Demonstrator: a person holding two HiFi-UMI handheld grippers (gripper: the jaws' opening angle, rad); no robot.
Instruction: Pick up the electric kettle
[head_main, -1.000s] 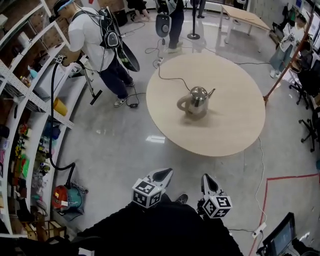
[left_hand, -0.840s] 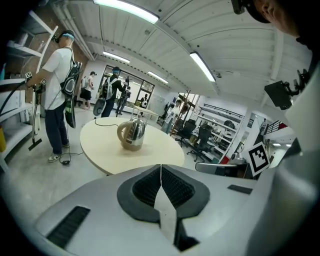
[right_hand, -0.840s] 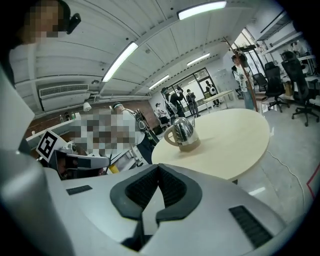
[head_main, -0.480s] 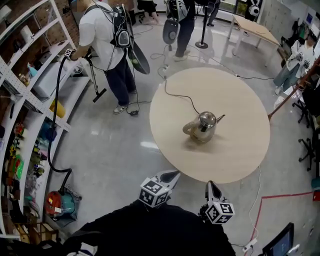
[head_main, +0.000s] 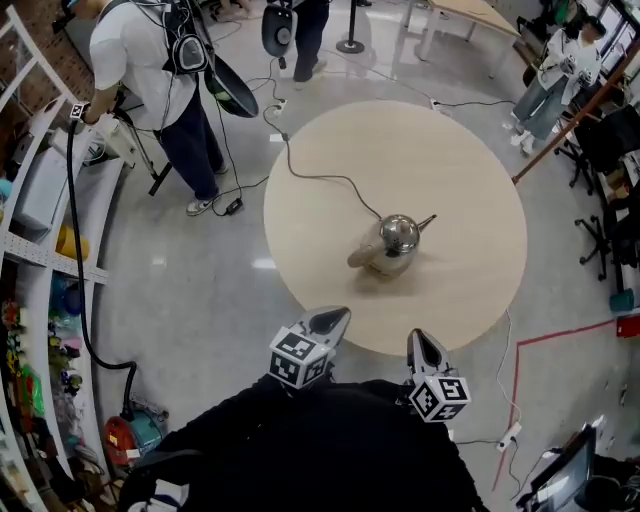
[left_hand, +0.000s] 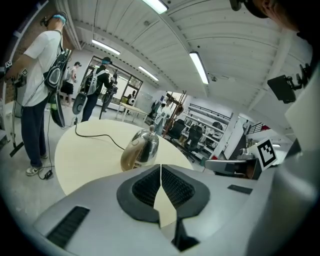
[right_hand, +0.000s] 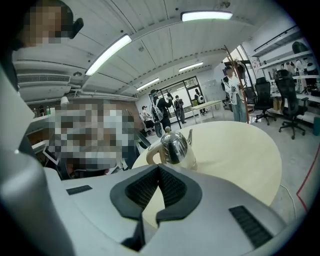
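A shiny steel electric kettle (head_main: 392, 241) with a beige handle and a thin spout stands upright near the middle of the round beige table (head_main: 450, 150). Its black cord (head_main: 320, 178) trails off the far-left edge. My left gripper (head_main: 334, 316) is shut and empty, its tips just over the table's near edge. My right gripper (head_main: 417, 339) is also shut and empty, beside it to the right. The kettle (left_hand: 142, 148) shows ahead and slightly left of the left gripper (left_hand: 160, 166). In the right gripper view the kettle (right_hand: 173, 146) stands straight ahead of the right gripper (right_hand: 158, 167), handle to the left.
A person in a white shirt (head_main: 140, 60) stands at the far left by the shelves (head_main: 30, 250). Another person (head_main: 558, 65) stands at the far right near office chairs (head_main: 615, 225). Red tape (head_main: 560, 334) and a power strip (head_main: 510, 437) lie on the floor.
Both grippers have come forward to the table's near edge, and the kettle now lies closer in front of them. Both stayed shut. The kettle has not moved on the table.
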